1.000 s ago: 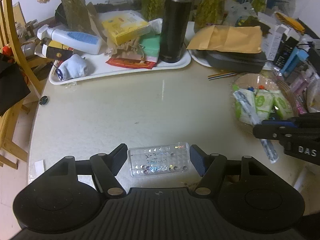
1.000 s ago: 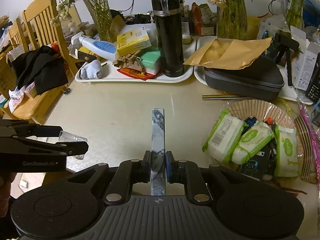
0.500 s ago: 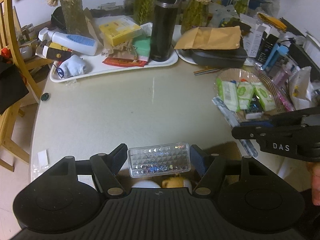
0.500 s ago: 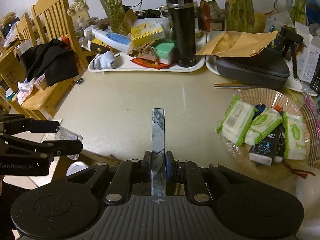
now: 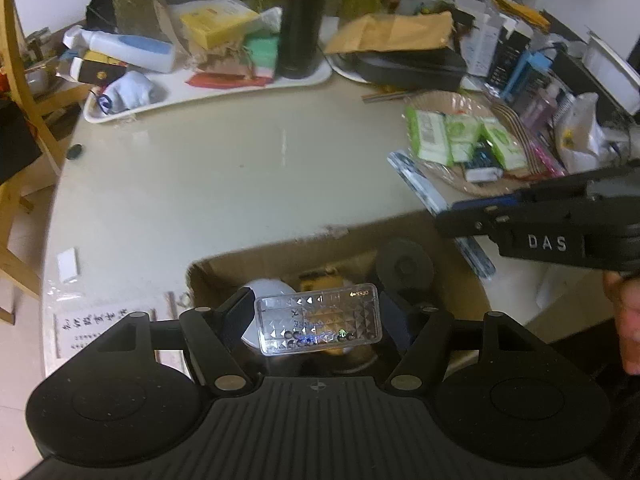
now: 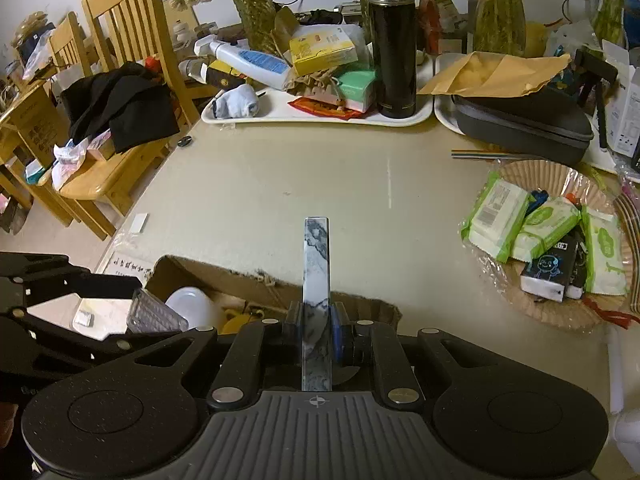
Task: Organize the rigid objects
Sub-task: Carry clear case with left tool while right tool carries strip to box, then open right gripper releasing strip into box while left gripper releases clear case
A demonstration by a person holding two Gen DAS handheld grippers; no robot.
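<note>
Left wrist view: the left gripper [image 5: 318, 322] holds one clear faceted plastic case [image 5: 319, 319] crosswise, both pads pressed on its short ends, above one open cardboard box [image 5: 280, 258] set at the near table edge. Inside the box, one white rounded item [image 5: 267, 290] and one yellow item [image 5: 324, 274] show; the rest is hidden. The table [image 5: 224, 184] is bare through its middle, with clutter confined to the far and right edges. At far left sits one white tray [image 5: 208, 90] carrying one black flask [image 5: 300, 20]. At right, the right gripper [image 5: 476, 222] enters from the side.

Right wrist view: the left gripper [image 6: 132, 314] with the case [image 6: 154, 314] is at lower left over the box [image 6: 224, 276]. At centre the right gripper [image 6: 316, 326] is clamped tight on one marbled flat bar [image 6: 317, 256], which stands on edge and projects forward over the box's far wall. At right, one wicker basket [image 6: 532, 170] holds three green-and-white wipe packs [image 6: 496, 212].
</note>
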